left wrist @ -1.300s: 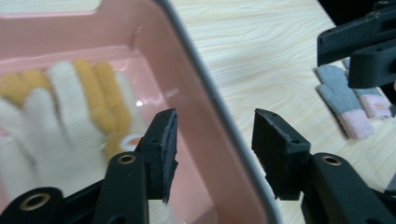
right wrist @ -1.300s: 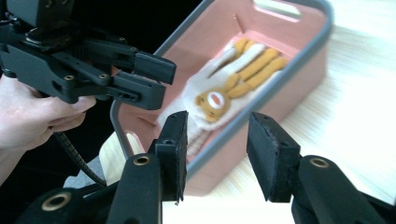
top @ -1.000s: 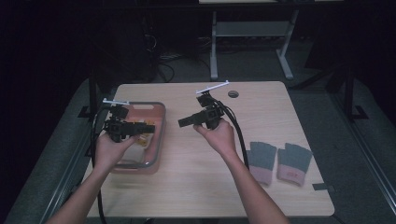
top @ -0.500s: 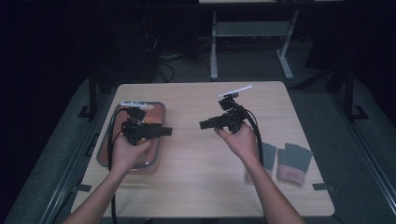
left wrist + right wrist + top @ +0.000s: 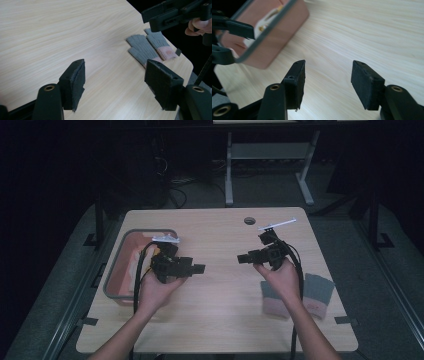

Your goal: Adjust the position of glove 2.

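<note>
Left tongs (image 5: 115,82) released above table (image 5: 225,320); right tongs (image 5: 327,82) released, empty; gloves (image 5: 147,47) near right edge, possibly paired.

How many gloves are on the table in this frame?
2. Both gloves lie side by side near the table's right front corner: the left glove partly under the person's right hand, the right glove beside it. No others visible.

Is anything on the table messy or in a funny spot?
Nothing looks spilled or broken. The two grey gloves lie flat side by side near the table's right edge, and the pink tray sits square on the left. Both grippers, left and right, are open and hold nothing.
</note>
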The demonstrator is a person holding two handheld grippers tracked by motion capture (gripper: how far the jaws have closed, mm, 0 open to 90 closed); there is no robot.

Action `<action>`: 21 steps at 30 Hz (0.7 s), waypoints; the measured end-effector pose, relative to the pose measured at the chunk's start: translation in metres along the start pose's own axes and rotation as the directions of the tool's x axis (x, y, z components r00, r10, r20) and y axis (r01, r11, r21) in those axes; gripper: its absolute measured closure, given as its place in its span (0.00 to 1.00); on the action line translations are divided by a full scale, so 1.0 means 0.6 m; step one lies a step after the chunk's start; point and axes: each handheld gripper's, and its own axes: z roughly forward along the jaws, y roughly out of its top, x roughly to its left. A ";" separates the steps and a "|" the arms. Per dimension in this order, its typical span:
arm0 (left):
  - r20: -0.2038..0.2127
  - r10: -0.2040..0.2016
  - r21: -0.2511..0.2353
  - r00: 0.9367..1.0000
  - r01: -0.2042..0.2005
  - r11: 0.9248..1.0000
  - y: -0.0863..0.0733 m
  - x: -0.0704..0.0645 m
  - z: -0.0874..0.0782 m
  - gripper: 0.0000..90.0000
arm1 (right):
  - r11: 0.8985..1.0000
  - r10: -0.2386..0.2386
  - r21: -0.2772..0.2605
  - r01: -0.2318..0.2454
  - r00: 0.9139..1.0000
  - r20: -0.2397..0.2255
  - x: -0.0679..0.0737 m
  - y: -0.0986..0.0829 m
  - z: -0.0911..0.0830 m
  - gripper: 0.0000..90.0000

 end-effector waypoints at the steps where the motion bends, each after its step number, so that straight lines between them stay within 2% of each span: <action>1: 0.004 0.005 0.002 1.000 -0.005 1.000 -0.001 -0.005 0.005 0.35 | 1.000 -0.008 -0.001 0.008 1.000 0.013 -0.005 -0.005 -0.003 0.49; 2: 0.005 0.019 0.005 1.000 -0.019 1.000 -0.001 -0.010 0.010 0.35 | 1.000 -0.002 0.001 0.002 1.000 0.021 -0.009 -0.009 -0.007 0.49; 12: 0.023 0.064 -0.002 0.998 -0.064 0.998 -0.013 -0.050 0.048 0.33 | 0.999 0.042 0.001 -0.042 0.994 0.102 -0.063 -0.059 -0.047 0.48; 15: 0.026 0.083 0.005 0.996 -0.083 0.997 -0.018 -0.059 0.060 0.32 | 0.999 0.051 -0.002 -0.051 0.990 0.131 -0.080 -0.077 -0.059 0.47; 21: 0.032 0.096 0.004 0.995 -0.096 0.995 -0.026 -0.071 0.076 0.32 | 0.997 0.077 0.000 -0.078 0.982 0.175 -0.105 -0.106 -0.075 0.47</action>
